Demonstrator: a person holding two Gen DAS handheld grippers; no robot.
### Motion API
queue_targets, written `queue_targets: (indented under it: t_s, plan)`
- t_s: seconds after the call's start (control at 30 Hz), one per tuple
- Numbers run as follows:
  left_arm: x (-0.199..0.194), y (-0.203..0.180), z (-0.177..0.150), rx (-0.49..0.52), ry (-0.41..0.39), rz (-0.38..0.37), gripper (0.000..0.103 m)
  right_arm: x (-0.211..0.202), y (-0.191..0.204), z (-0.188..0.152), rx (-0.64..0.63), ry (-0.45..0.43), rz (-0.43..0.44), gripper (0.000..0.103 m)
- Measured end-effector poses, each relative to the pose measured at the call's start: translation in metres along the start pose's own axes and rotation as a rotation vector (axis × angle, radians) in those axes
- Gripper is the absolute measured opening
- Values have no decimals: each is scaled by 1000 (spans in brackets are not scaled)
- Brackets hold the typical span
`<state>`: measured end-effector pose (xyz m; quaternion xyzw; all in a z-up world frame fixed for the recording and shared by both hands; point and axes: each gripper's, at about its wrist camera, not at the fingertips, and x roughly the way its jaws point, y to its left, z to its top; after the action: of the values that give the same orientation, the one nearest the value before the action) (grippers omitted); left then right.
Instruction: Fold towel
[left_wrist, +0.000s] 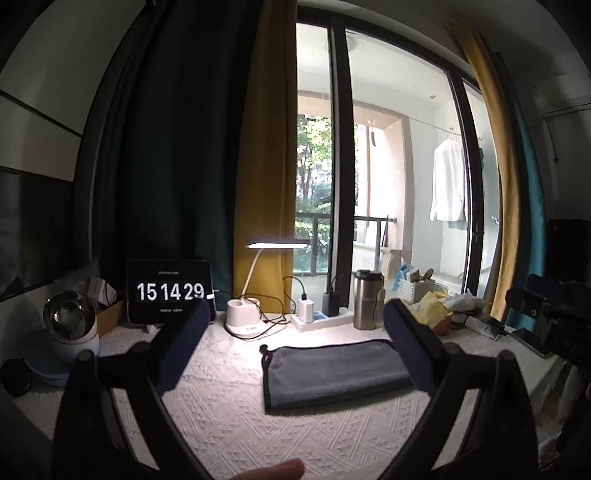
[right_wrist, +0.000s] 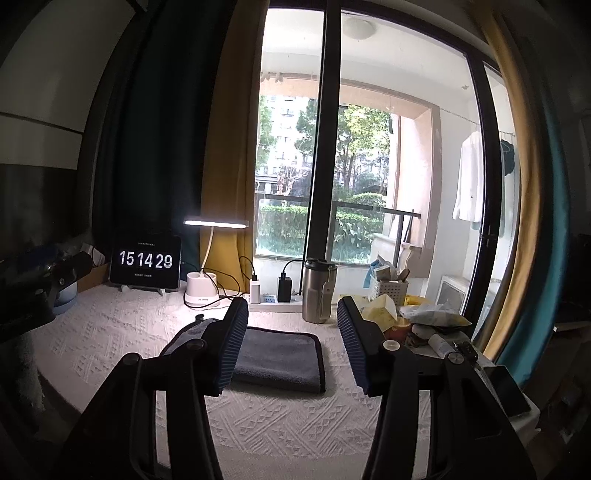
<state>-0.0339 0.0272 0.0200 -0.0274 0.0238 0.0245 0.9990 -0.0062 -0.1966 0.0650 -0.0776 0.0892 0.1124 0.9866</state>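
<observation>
A grey-blue towel (left_wrist: 332, 373) lies folded flat on the white textured tablecloth (left_wrist: 229, 413), with a small loop at its left end. It also shows in the right wrist view (right_wrist: 280, 358). My left gripper (left_wrist: 295, 314) is open and empty, held above and in front of the towel. My right gripper (right_wrist: 293, 310) is open and empty too, above the towel's near side; its left finger hides the towel's left part. The right gripper's body shows at the right edge of the left wrist view (left_wrist: 550, 314).
Along the back stand a tablet clock (left_wrist: 170, 291), a lit desk lamp (left_wrist: 247, 317), a power strip with chargers (left_wrist: 317, 317) and a steel tumbler (left_wrist: 367, 299). Cluttered bags and a basket (right_wrist: 391, 291) sit at the right. A round steel gadget (left_wrist: 70, 325) stands at the left.
</observation>
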Motion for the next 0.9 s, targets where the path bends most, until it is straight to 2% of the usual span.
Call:
queue_targets:
  t_s: [0.27, 0.9]
  plan:
    - [-4, 0, 1, 4, -13, -2, 97, -5, -1, 2, -9, -20, -14, 54]
    - [-1, 1, 0, -6, 11, 0, 97, -1, 4, 0, -20, 18, 10, 54]
